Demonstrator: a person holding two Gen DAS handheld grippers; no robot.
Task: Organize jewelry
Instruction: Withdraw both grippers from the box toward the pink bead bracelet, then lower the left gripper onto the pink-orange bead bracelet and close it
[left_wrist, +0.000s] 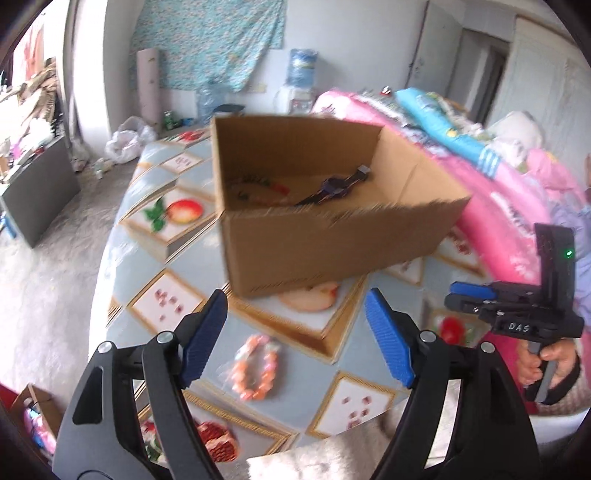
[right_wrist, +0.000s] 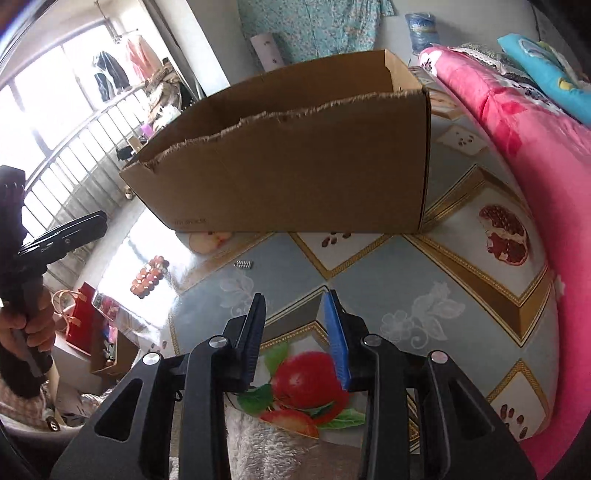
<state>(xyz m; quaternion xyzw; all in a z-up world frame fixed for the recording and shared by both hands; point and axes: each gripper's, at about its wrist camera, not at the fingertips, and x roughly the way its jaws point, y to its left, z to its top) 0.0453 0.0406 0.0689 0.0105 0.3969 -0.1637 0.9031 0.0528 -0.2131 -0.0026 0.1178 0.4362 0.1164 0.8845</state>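
Observation:
An orange and pink bead bracelet (left_wrist: 255, 369) in a clear bag lies on the fruit-patterned table (left_wrist: 317, 328), between the fingers of my left gripper (left_wrist: 295, 325), which is open and empty above it. The bracelet also shows in the right wrist view (right_wrist: 149, 277). An open cardboard box (left_wrist: 325, 206) stands beyond it and holds a dark watch (left_wrist: 340, 184) and a beaded piece (left_wrist: 258, 184). My right gripper (right_wrist: 295, 328) is open and empty over the table, in front of the box (right_wrist: 295, 162). The right gripper also shows in the left wrist view (left_wrist: 469, 293).
A pink quilt (right_wrist: 535, 155) and blue bedding (left_wrist: 443, 125) lie along the table's right side. A small metal spring-like piece (right_wrist: 243, 264) lies near the box. A red bag (right_wrist: 83, 317) and a small box stand on the floor to the left.

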